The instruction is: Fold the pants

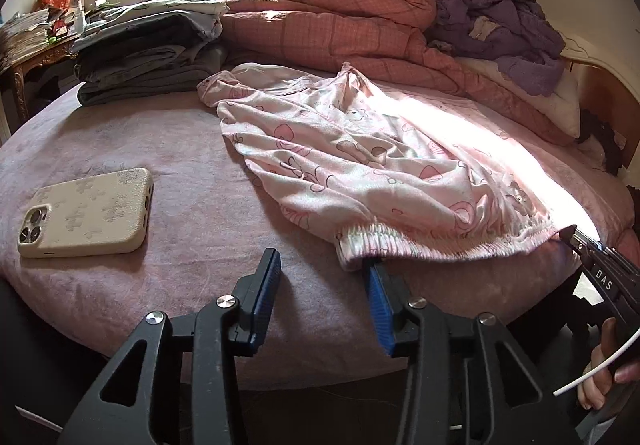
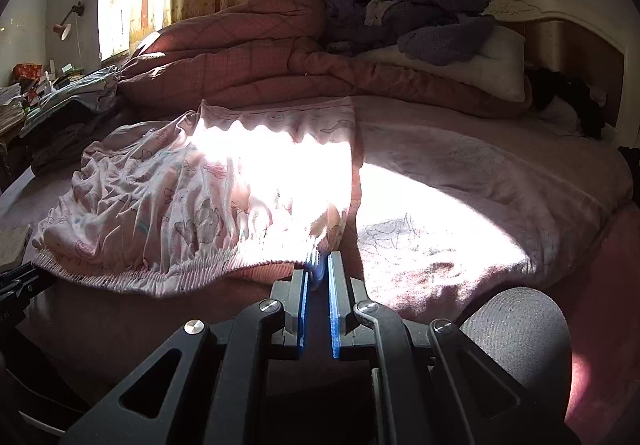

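**On the near edge of the bed: waistband laid down, left corner let go**

Along the bed's (image 1: 120,277) near edge lay the pink printed pyjama pants (image 1: 360,165), waistband (image 1: 440,245) toward me, legs running away toward the quilt (image 1: 328,25). My left gripper (image 1: 320,277) stood spread, its right pad just at the waistband's left corner, though I could not tell whether it touched; nothing was pinched between the pads. My right gripper (image 2: 320,269) was pressed together on the waistband's right corner (image 2: 314,259), a tuft of elastic showing between the blue pads.

I judged the step in hand to be laying the pants flat before the first fold. To do it well, I reckoned the right corner should be released only once the waistband lay straight and level with the bed's edge, so the pants would not slide off. The cloth was badly rumpled through the seat, so a light outward pull at both corners seemed wise first.

For room: the phone (image 1: 88,213) lay well to the left of the pants, apart from them, and a stack of folded clothes (image 1: 152,45) sat behind it. To the right the bed was bare and sunlit, the better side for sweeping. The quilt closed off the far side, close beyond the leg ends.
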Motion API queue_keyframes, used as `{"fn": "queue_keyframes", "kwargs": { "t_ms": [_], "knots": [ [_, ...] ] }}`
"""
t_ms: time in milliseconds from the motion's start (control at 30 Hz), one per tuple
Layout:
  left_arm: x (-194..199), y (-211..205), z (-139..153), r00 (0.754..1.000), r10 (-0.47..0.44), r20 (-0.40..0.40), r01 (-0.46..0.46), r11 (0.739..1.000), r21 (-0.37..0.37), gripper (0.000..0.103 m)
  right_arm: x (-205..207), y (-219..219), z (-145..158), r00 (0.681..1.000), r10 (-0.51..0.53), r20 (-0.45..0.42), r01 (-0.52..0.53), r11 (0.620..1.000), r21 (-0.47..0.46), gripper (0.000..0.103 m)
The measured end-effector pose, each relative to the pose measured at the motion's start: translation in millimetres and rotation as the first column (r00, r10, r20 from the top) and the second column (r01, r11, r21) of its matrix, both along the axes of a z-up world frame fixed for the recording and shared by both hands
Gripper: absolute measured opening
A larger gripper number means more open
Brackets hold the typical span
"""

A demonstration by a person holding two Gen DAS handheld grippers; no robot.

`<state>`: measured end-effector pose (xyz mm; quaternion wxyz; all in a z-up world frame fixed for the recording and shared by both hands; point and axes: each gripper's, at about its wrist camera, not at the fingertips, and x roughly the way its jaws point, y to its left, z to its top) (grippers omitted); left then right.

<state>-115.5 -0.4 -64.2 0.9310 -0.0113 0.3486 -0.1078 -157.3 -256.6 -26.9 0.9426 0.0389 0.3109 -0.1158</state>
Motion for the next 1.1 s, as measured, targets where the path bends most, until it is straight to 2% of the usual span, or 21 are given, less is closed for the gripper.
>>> {"fn": "queue_keyframes", "kwargs": {
  "t_ms": [67, 200, 333, 467, 567, 633, 767, 867, 900, 933, 1033, 1100],
  "knots": [
    [-7, 1, -1, 1.0, -0.012, 0.007, 0.012, 1.0, 0.027, 0.042, -5, 2, -1, 1.0, 0.01, -0.008, -0.01, 1.0, 0.002, 0.011],
    [-18, 6, 0, 0.999, -0.017, 0.03, 0.016, 0.999, 0.046, 0.042, -13, -2, -5, 1.0, 0.011, -0.017, -0.01, 0.999, 0.045, 0.011],
    [-23, 11, 12, 0.994, 0.005, 0.109, -0.013, 0.997, 0.077, 0.043, -23, -3, 0, 1.0, 0.006, 0.007, -0.006, 0.998, 0.059, 0.011],
    [-8, 19, 37, 0.981, 0.009, 0.194, -0.029, 0.995, 0.1, 0.044, -26, -2, 21, 0.998, 0.019, 0.065, -0.021, 0.999, 0.043, 0.011],
    [17, 29, 67, 0.964, 0.007, 0.265, -0.038, 0.993, 0.112, 0.044, -17, 0, 47, 0.991, 0.04, 0.125, -0.039, 0.999, -0.01, 0.018],
    [44, 39, 93, 0.955, 0.025, 0.296, -0.059, 0.993, 0.106, 0.044, -6, -2, 68, 0.984, 0.062, 0.168, -0.059, 0.998, -0.022, 0.02],
    [105, 60, 143, 0.923, 0.119, 0.365, -0.17, 0.979, 0.112, 0.044, 23, 0, 121, 0.955, 0.098, 0.281, -0.086, 0.995, -0.056, 0.02],
    [148, 77, 172, 0.909, 0.208, 0.362, -0.243, 0.968, 0.055, 0.044, 48, 10, 158, 0.914, 0.128, 0.384, -0.085, 0.988, -0.128, 0.022],
    [156, 80, 179, 0.898, 0.225, 0.378, -0.256, 0.966, 0.034, 0.044, 60, 14, 167, 0.909, 0.151, 0.389, -0.102, 0.984, -0.144, 0.027],
    [164, 85, 185, 0.89, 0.232, 0.393, -0.26, 0.965, 0.02, 0.044, 74, 18, 176, 0.907, 0.166, 0.387, -0.118, 0.982, -0.146, 0.027],
    [189, 97, 183, 0.898, 0.25, 0.362, -0.264, 0.964, -0.01, 0.044, 122, 30, 195, 0.904, 0.232, 0.359, -0.213, 0.973, -0.094, 0.027],
    [211, 105, 165, 0.92, 0.243, 0.307, -0.254, 0.967, -0.005, 0.044, 157, 41, 203, 0.9, 0.276, 0.338, -0.279, 0.959, -0.039, 0.027]
  ]
}}
